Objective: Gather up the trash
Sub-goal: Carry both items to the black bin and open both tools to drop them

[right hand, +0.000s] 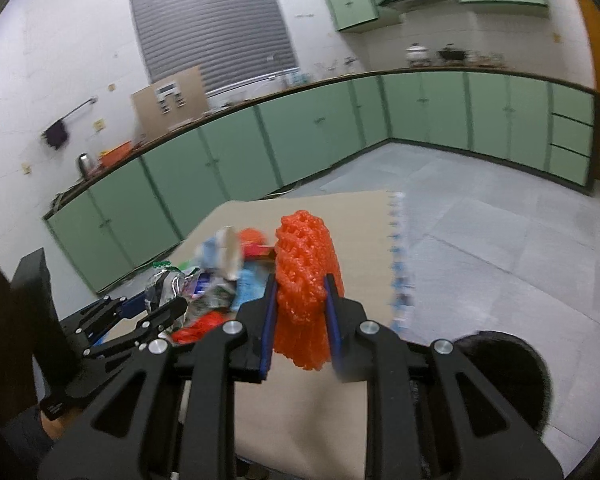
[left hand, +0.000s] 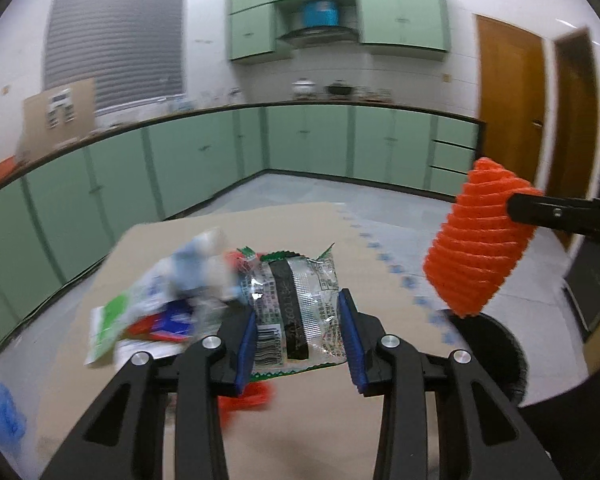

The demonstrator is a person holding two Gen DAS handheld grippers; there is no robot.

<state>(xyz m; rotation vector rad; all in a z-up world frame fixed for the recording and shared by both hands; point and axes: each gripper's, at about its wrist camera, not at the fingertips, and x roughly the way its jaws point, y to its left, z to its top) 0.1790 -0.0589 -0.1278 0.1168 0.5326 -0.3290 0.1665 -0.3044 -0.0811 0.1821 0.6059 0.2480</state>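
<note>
Orange foam net (right hand: 306, 292) clamped in my right gripper (right hand: 300, 320), silver snack wrapper (left hand: 296, 308) pinched in my left gripper (left hand: 302, 340), cardboard sheet (left hand: 340, 420) beneath, black bin (right hand: 512, 380) nearby.

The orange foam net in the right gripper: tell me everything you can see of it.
The orange foam net is a soft mesh sleeve of ribbed, open-weave foam, bright orange. The right gripper is shut on it, its blue pads squeezing the middle, so the net bulges above and hangs below. It is held in the air, above the cardboard sheet and near the black bin, touching nothing else.
</note>
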